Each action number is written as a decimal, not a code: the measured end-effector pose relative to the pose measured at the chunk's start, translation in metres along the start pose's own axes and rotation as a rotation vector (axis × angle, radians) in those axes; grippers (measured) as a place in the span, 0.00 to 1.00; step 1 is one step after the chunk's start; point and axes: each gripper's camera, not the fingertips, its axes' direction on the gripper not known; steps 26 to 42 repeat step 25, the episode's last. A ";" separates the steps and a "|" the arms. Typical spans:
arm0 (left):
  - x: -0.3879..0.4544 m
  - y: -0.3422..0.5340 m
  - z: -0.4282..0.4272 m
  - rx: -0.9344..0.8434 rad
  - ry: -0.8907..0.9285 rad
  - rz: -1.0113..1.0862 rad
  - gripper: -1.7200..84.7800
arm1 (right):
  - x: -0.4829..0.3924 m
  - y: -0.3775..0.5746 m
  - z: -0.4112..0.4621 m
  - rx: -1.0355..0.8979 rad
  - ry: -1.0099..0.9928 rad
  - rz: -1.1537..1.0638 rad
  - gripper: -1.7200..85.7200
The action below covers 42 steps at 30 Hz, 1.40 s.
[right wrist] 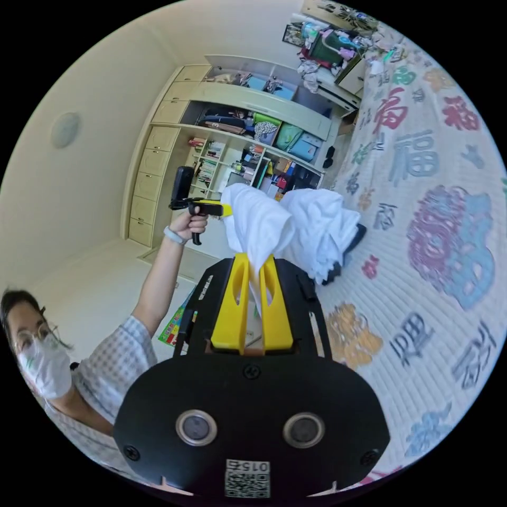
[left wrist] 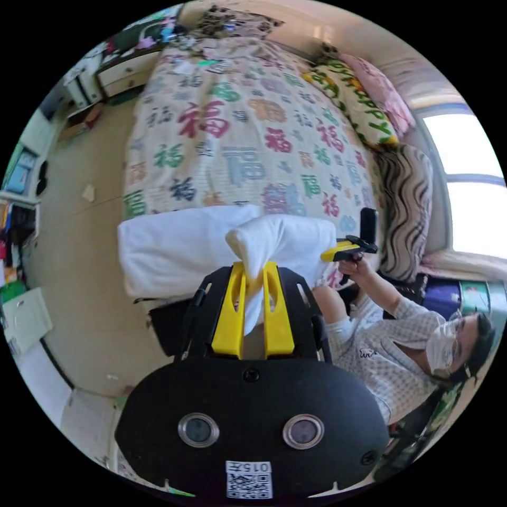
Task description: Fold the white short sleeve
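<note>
Over the bed [left wrist: 248, 132] edge, both arms raised; left hand-held gripper [left wrist: 254, 270] and right hand-held gripper [right wrist: 255, 266] each clamp bunched white shirt [left wrist: 211, 245] cloth, garment hanging between them above the quilt. Shirt plain, crumpled, part folded. Left view has window [left wrist: 470, 185], pillows [left wrist: 369, 100]; right view has shelves [right wrist: 248, 142]

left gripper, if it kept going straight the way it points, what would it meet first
Past the white shirt its fingers already pinch, the left gripper would probably meet the bed; depth is unclear.
</note>
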 end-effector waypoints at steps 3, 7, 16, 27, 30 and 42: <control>-0.029 0.025 -0.030 0.011 -0.162 -0.189 0.08 | 0.000 -0.038 0.068 -0.013 0.006 0.022 0.05; -0.063 0.049 -0.010 0.015 -0.322 -0.384 0.08 | 0.020 -0.061 0.142 -0.073 0.108 0.092 0.07; -0.033 0.118 0.028 0.386 -0.713 -0.410 0.06 | 0.051 -0.007 0.139 -0.040 0.306 0.073 0.07; 0.023 0.316 0.086 0.540 -0.432 -0.292 0.12 | 0.017 0.142 0.063 0.116 0.337 0.026 0.04; 0.023 0.316 0.086 0.540 -0.432 -0.292 0.12 | 0.017 0.142 0.063 0.116 0.337 0.026 0.04; 0.023 0.316 0.086 0.540 -0.432 -0.292 0.12 | 0.017 0.142 0.063 0.116 0.337 0.026 0.04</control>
